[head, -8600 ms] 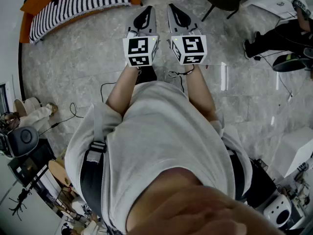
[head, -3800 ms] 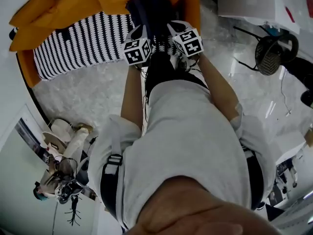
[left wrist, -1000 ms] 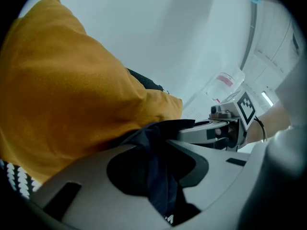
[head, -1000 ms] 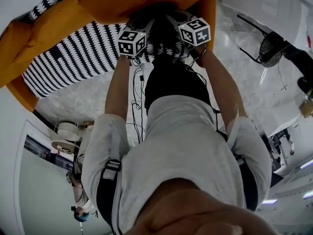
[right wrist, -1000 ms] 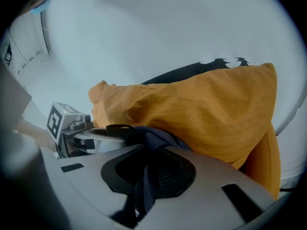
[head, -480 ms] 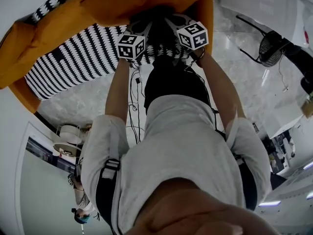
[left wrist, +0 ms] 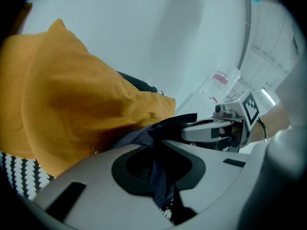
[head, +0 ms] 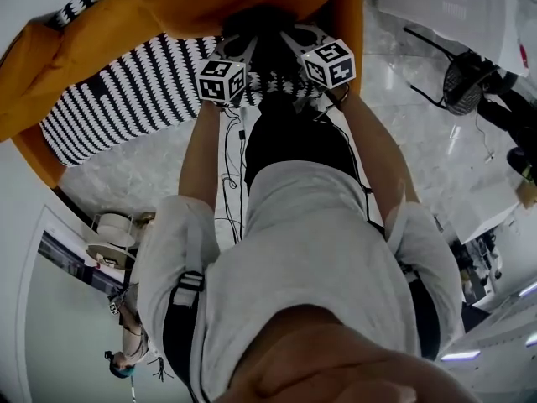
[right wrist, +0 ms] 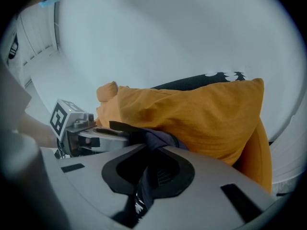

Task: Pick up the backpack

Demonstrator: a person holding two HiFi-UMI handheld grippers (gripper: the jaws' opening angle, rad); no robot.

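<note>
Grey marbled floor (head: pixel 126 158) under me; both tongs pinch the dark backpack (head: pixel 267 25) on the sofa.

My left gripper (left wrist: pixel 158 150) has just been closing, and a soft fold of navy fabric now stands upright, squeezed between its black pads. My right gripper (right wrist: pixel 148 152) has also been closing and bites a similar crumpled fold. A flat black strap (left wrist: pixel 180 120) runs level from one grip to the other. The bag sits above the black-and-white striped seat (head: pixel 126 99), against the plump, woven orange cushion (head: pixel 210 2). I cannot tell its long axis, since the tongs cover most of it. A plain pale wall (right wrist: pixel 168 32) lies beyond.
</note>
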